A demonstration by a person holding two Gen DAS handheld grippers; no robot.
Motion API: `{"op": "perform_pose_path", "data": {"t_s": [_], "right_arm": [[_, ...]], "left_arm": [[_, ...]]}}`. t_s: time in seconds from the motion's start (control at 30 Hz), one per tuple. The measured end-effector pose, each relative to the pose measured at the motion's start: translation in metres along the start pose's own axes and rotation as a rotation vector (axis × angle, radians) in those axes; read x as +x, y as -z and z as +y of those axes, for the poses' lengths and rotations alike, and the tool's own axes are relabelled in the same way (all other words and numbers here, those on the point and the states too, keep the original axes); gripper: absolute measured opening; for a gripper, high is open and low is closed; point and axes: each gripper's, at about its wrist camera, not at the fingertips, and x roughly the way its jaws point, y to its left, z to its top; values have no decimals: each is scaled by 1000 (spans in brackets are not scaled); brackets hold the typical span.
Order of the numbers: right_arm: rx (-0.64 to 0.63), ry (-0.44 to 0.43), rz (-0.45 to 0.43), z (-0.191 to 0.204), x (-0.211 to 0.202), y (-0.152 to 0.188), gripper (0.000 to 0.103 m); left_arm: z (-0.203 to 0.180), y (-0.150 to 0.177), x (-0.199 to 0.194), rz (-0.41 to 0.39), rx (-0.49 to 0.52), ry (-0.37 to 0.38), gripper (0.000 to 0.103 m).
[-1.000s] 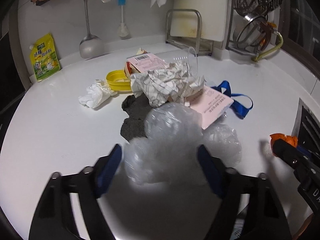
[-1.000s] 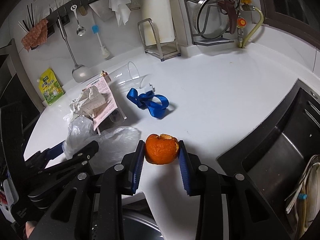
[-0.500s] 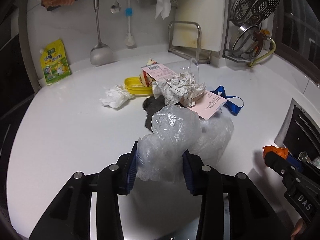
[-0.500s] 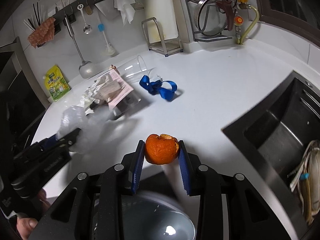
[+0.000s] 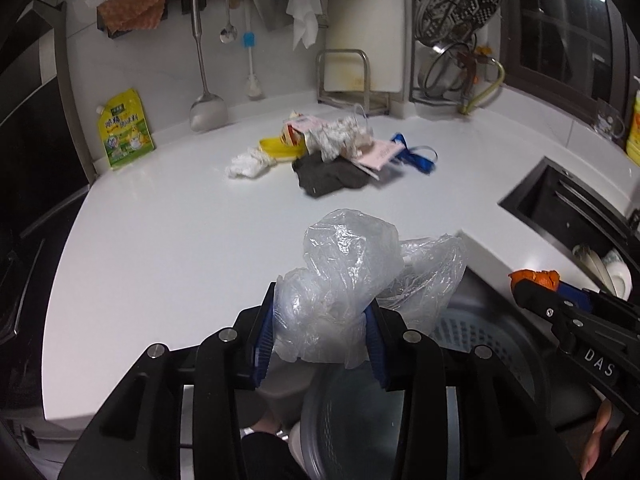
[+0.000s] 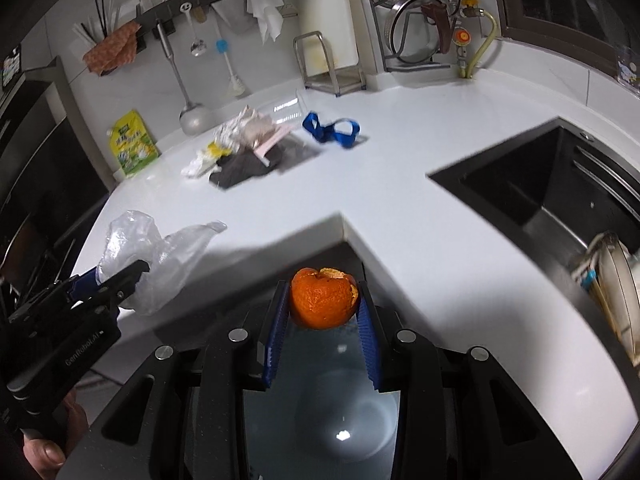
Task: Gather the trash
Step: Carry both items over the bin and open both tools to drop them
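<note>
My left gripper (image 5: 320, 320) is shut on a crumpled clear plastic bag (image 5: 352, 272) and holds it over the counter's front edge; it also shows in the right wrist view (image 6: 152, 248). My right gripper (image 6: 323, 300) is shut on an orange peel (image 6: 323, 298) above a grey bin (image 6: 320, 412) below the counter. The peel shows in the left wrist view (image 5: 534, 278). The bin's mesh rim (image 5: 480, 332) lies under the bag. A trash pile (image 5: 340, 148) of crumpled paper, pink card, yellow lid, dark cloth and blue ribbon lies far back on the counter.
A dark sink (image 6: 532, 196) is set into the counter at right, with dishes (image 6: 612, 280) beside it. A white tissue (image 5: 248, 166) lies left of the pile. A yellow pouch (image 5: 124, 132), hanging utensils and a dish rack (image 5: 452, 40) line the back wall.
Both grippers pulled back from the pile toward the counter's front edge. The left one closed on the plastic bag and lifted it; the right one carried the peel over the bin.
</note>
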Motion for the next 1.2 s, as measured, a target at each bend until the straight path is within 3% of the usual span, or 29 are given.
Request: {"op": "perform_pose_path", "data": {"t_s": [0.6, 1.2], "right_arm": [[17, 31, 124, -11, -3, 69, 33], [27, 35, 194, -19, 22, 86, 33]], "left_arm": [[-16, 63, -5, 113, 79, 67, 39], [-17, 79, 23, 199, 85, 83, 43]]}}
